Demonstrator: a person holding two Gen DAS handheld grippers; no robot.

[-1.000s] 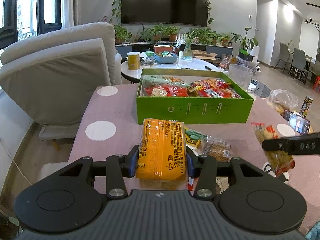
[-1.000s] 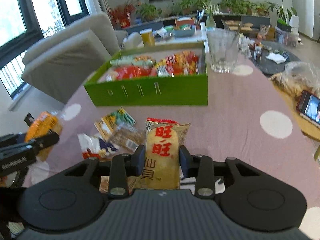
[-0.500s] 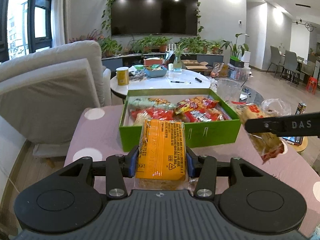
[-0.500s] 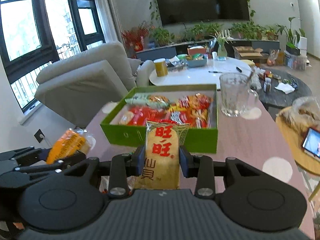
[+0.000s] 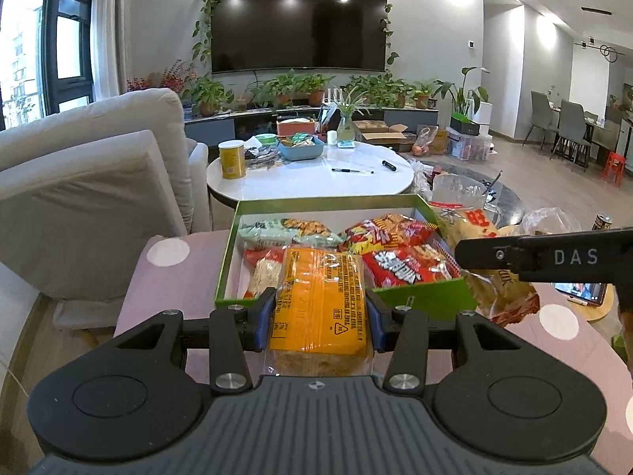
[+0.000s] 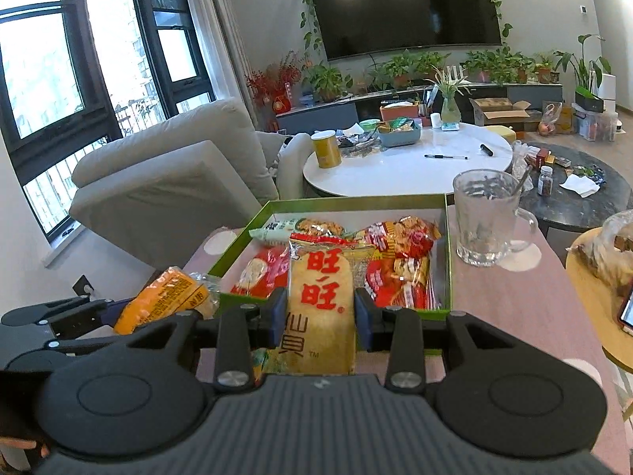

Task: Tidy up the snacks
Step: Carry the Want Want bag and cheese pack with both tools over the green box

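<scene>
Left wrist – orange snack packet (image 5: 320,301), clear-wrapped, crinkled

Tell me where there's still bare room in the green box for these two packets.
The green box is bare along its far wall and in the near left corner beside the white-and-red packet. The middle and right are crowded with red snack bags.

place: home living room | signs: wall television (image 5: 298,19); sofa (image 5: 91,186); potted plants (image 5: 292,89); dining chairs (image 5: 571,126)
</scene>
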